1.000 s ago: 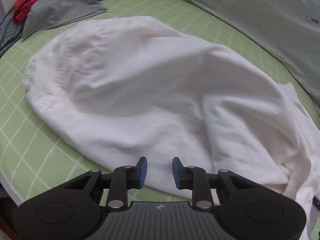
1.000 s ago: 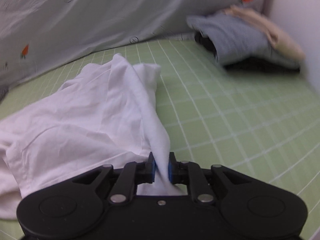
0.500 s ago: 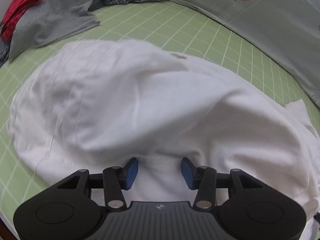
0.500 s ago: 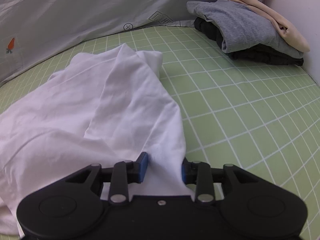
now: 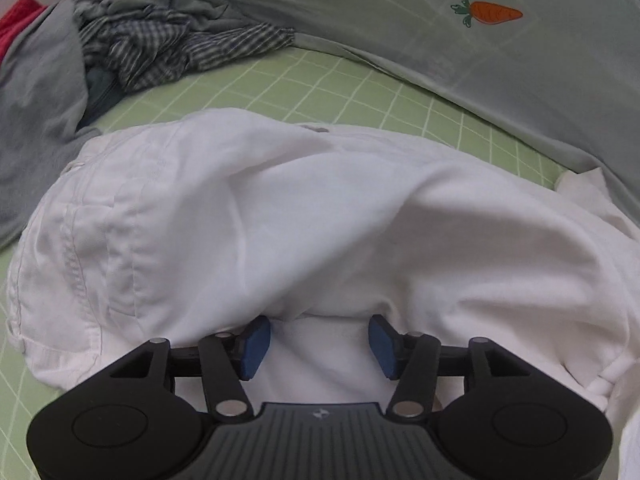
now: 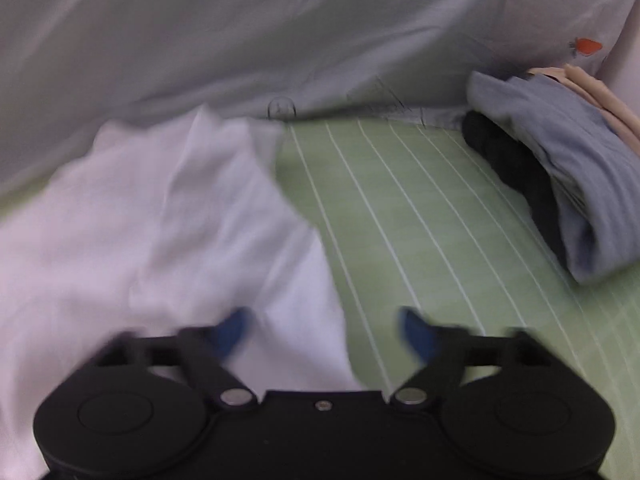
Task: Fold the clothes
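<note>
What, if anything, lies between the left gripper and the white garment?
Nothing visible. The left gripper is right over the white garment on the green grid mat; its fingers are opening with white cloth between them, and the pads are not pressing it.

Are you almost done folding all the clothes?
Not nearly. Done: a folded stack sits by the wall. In hand: the white garment, spread out rumpled; the left gripper and right gripper are opening, pads off the cloth. Left: folding it, then the unfolded pile.
</note>
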